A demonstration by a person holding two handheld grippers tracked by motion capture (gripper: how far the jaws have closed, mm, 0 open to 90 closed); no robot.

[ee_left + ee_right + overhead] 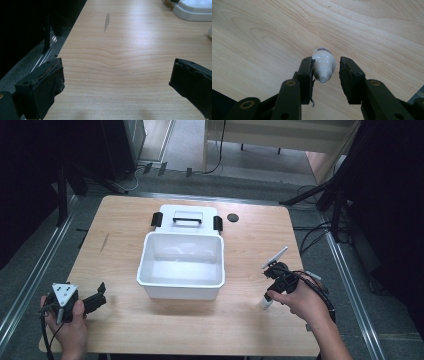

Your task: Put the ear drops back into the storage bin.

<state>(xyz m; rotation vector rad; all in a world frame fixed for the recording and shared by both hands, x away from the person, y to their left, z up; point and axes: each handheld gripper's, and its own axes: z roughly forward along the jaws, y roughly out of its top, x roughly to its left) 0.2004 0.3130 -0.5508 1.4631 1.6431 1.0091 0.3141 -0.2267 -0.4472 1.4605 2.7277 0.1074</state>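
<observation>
A small white dropper bottle (323, 63) lies on the wooden table with its nozzle pointing toward the camera of my right gripper (326, 61). The bottle sits between the jaws: the left pad (307, 72) touches its side, while a narrow gap separates it from the right pad (348, 75). In the high view the bottle (265, 302) is at the table's right front, under my right gripper (271, 295). My left gripper (96, 301) rests at the left front, jaws wide apart over bare wood (117, 72), with nothing between them.
A white open bin (143, 265) stands mid-table, its lid with a black handle (187, 220) lying just behind it. A black round disc (232, 217) lies at the back right. The lid's corner (195, 11) shows far ahead of the left gripper.
</observation>
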